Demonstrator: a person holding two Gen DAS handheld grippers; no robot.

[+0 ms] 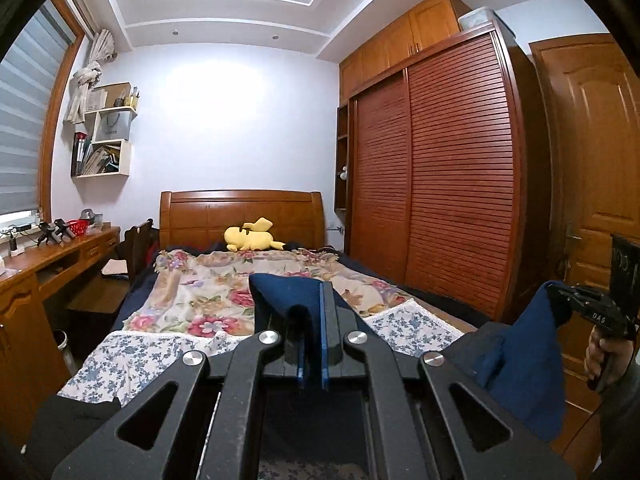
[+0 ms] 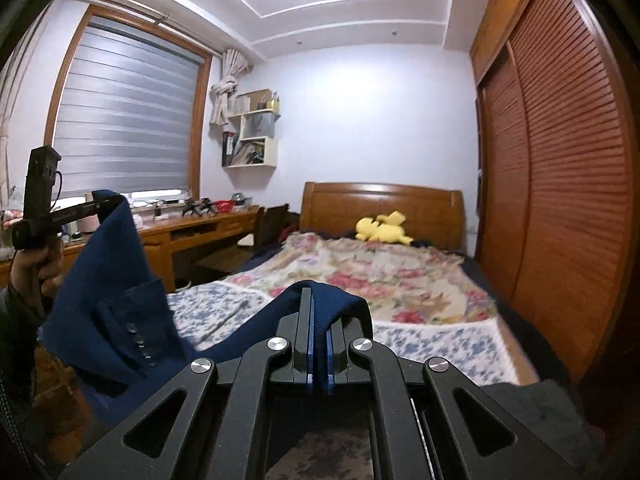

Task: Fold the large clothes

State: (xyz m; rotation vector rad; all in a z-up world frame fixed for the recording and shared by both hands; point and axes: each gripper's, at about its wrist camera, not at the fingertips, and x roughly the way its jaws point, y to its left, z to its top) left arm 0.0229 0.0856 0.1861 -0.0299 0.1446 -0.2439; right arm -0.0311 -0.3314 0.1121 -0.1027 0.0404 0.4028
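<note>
Navy cloth, a jacket (image 2: 108, 288) with cuff buttons, hangs above the bed's (image 2: 420, 332) foot, soft and weighty; left gripper (image 1: 310, 300) and right gripper (image 2: 318, 308) each pinch a top edge, likely near the shoulders.

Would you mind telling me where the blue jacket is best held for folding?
Keep it by its top edge, one pinch at each end, as now: the left gripper and right gripper are each shut on the blue jacket, so it probably hangs open above the bed.

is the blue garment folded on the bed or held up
Held up: the blue garment hangs between the left gripper and right gripper, above the bed.
</note>
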